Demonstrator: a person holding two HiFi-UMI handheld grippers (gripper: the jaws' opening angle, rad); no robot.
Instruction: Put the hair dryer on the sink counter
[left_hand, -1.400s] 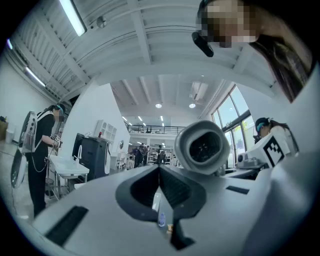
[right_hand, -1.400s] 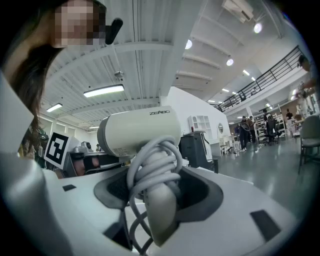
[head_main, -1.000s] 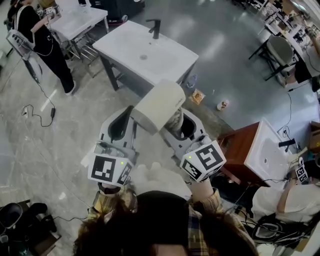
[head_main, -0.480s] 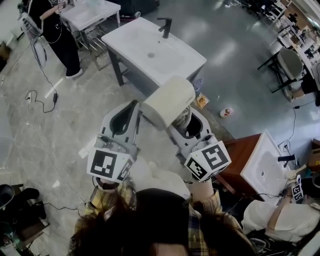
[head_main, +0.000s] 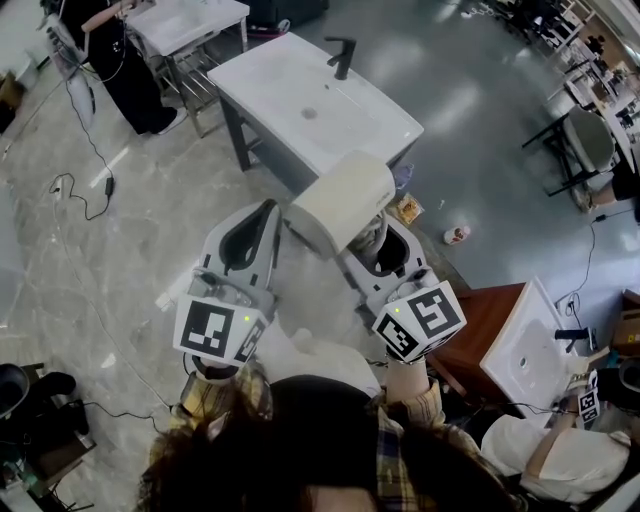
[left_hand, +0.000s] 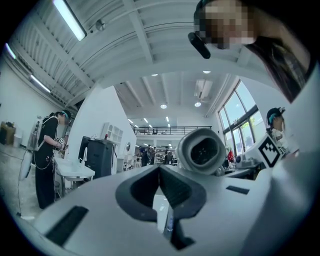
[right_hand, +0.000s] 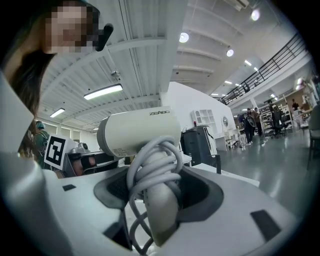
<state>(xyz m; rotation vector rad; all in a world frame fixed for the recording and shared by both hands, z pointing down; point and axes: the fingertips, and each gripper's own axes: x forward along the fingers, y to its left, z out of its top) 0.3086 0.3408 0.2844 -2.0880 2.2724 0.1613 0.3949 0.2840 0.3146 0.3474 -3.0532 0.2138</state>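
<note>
Right gripper: the right gripper (head_main: 373, 243) (right_hand: 156, 182) has its jaws closed on the handle of the hair dryer (head_main: 340, 200) (right_hand: 139, 131), with the handle standing up between the two dark pads.
Hair dryer: a cream barrel lies crosswise above the jaws, and "ZEBRO" or similar print shows on its side in the right gripper view.
Cord: the grey cord (right_hand: 151, 159) is wound in loops round the handle, and some loops hang down into the gap between the jaws.
Left gripper: the left gripper (head_main: 270, 207) (left_hand: 160, 168) has its jaws brought together at the tips with nothing between them; it sits just beside the dryer's barrel.
Dryer's place: held in the air over the floor (head_main: 90, 270); from the head view the barrel sits just short of the near edge of the sink counter (head_main: 275, 75) and is not on it.
Sink counter: white and bare, with a drain in the basin and a black faucet (head_main: 343, 54) at the far edge.
Surroundings: another person (head_main: 118, 55) stands at a second counter near the far left corner of the view.
</note>
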